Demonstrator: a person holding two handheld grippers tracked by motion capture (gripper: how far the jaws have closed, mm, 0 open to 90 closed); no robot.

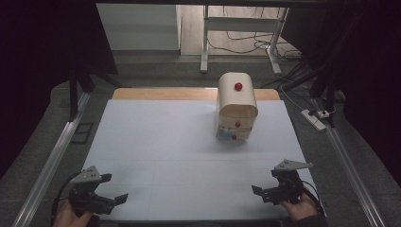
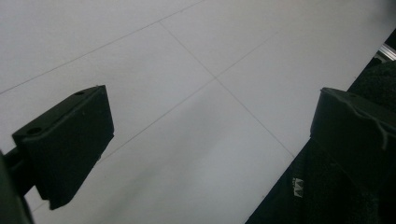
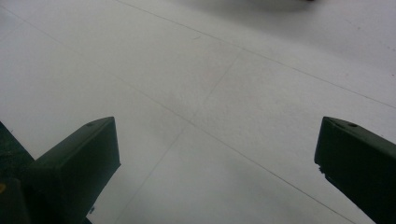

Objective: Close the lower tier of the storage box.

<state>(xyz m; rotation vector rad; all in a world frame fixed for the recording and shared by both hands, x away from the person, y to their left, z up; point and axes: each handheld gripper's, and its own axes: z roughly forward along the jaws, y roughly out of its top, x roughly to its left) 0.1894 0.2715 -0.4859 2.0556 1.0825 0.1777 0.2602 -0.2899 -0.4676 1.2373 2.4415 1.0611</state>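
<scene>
Cabinet (image 1: 237,108) well ahead of right gripper (image 1: 265,191); left gripper (image 1: 113,189) likewise, jaws wide, empty, poised for reaching.

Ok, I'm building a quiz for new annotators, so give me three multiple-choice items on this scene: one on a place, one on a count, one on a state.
1. Where does the small rounded-top beige wooden cabinet stand on the white table?
A. At the near left corner
B. Toward the far side, right of centre
C. Between the two tongs

2. How many red knobs show on the cabinet?
A. One
B. Three
C. Five

3. How are the left tongs and right tongs?
A. Both open, holding nothing
B. Both shut on the cabinet
C. Left open, right shut on a knob

Answers: 1 B, the high view has it far from the person, right of centre. 2 B, one on the curved top, two down the front. 3 A, in each gripper view the jaws stand wide apart over bare table.
</scene>
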